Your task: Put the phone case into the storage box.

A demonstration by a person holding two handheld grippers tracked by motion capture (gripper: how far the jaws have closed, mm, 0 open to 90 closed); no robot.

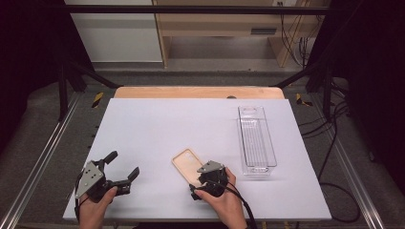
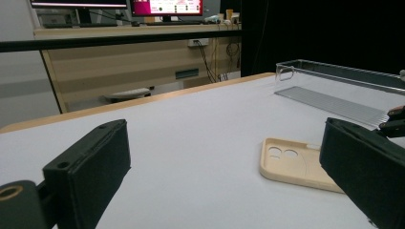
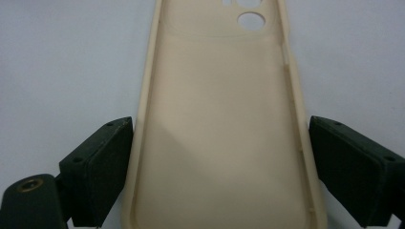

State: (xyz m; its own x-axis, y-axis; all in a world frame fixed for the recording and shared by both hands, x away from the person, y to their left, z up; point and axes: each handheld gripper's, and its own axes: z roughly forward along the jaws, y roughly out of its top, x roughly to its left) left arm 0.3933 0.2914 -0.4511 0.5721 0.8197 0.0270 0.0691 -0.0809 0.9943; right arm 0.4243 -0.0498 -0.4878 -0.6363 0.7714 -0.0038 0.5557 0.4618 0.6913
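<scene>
From above, a beige phone case [image 1: 187, 165] lies open side up on the white desk [image 1: 157, 129], near the front edge and a little right of centre. The right tool [image 1: 208, 172] sits over its near end, and the hand [image 1: 224, 202] behind it covers that end, so from up here the grip is hard to read. The right tool's own camera settles it: the two black jaws stand wide apart, one on each side of the case [image 3: 219, 124]. The left jaw is just at the case's rim and the right jaw just beside the other rim, but whether either one actually touches I cannot tell. The case's near end runs off the bottom of that picture and its camera holes are cut at the top.

Over at the near left, the left tool [image 1: 123, 172] rests by the desk with its jaws spread wide and nothing between them. Its camera looks low across the desk and catches the case [image 2: 296, 164] from the side, with the camera holes showing, partly hidden behind its own right jaw. A clear plastic tray [image 1: 256, 140] stands to the right of the case, apart from it, running from near to far; in the left tool's view [image 2: 334, 83] its right end is cut off.
</scene>
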